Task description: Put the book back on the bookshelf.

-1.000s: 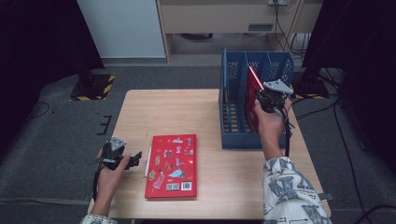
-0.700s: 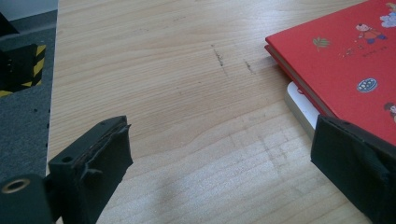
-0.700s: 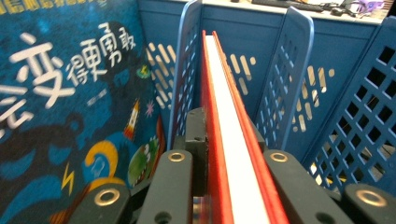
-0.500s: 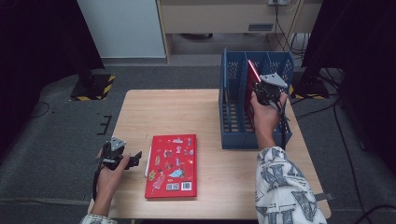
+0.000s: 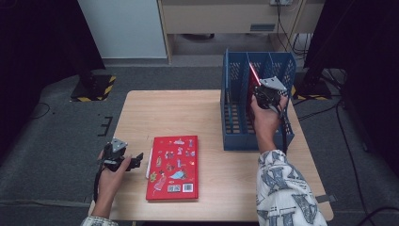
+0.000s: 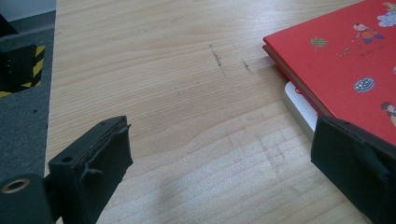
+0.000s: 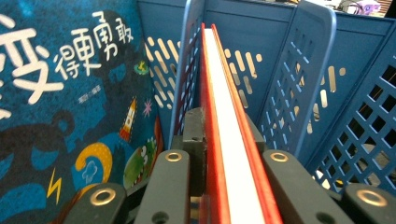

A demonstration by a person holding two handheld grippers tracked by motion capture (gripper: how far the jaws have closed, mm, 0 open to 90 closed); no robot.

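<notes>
A red picture book [image 5: 171, 167] lies flat near the front of the wooden table [image 5: 179, 113]. My left gripper [image 5: 136, 160] rests just left of it, open, with bare wood between its jaws [image 6: 224, 154] and the book's corner [image 6: 345, 56] beside the right jaw. At the back right stands a blue slotted rack [image 5: 235, 113]. My right gripper [image 5: 263, 96] is over it, shut on a thin red book [image 5: 254, 75] held edge-up. In the right gripper view that book's white page edge [image 7: 224, 116] runs between the jaws into a slot beside a divider [image 7: 299, 79].
A blue-covered book with white lettering [image 7: 70, 107] stands in the rack slot to the left of the held one. A thin white item [image 6: 301, 105] pokes out from under the flat red book. Dark floor surrounds the table; a cabinet stands behind it.
My right hand has shifted slightly left over the rack with the thin red book still gripped. The left hand has stayed put.
</notes>
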